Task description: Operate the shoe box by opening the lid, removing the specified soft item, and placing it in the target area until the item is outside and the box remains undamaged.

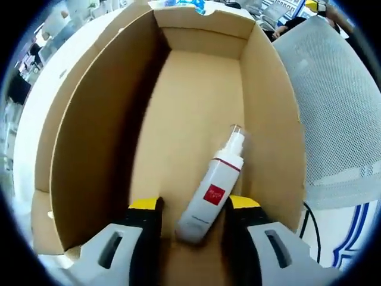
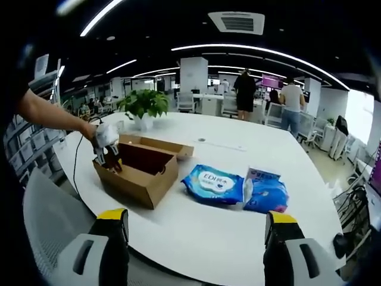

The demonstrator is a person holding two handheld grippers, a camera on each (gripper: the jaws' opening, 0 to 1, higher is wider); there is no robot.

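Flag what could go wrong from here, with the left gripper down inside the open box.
1. The left gripper straddles a hard spray bottle with jaws apart; the task wants a soft item, so this may be the wrong pick.
2. The bottle lies close to the box wall; a jaw could scrape or crush the cardboard.
3. The right gripper is open, away from the box, so nothing steadies it.
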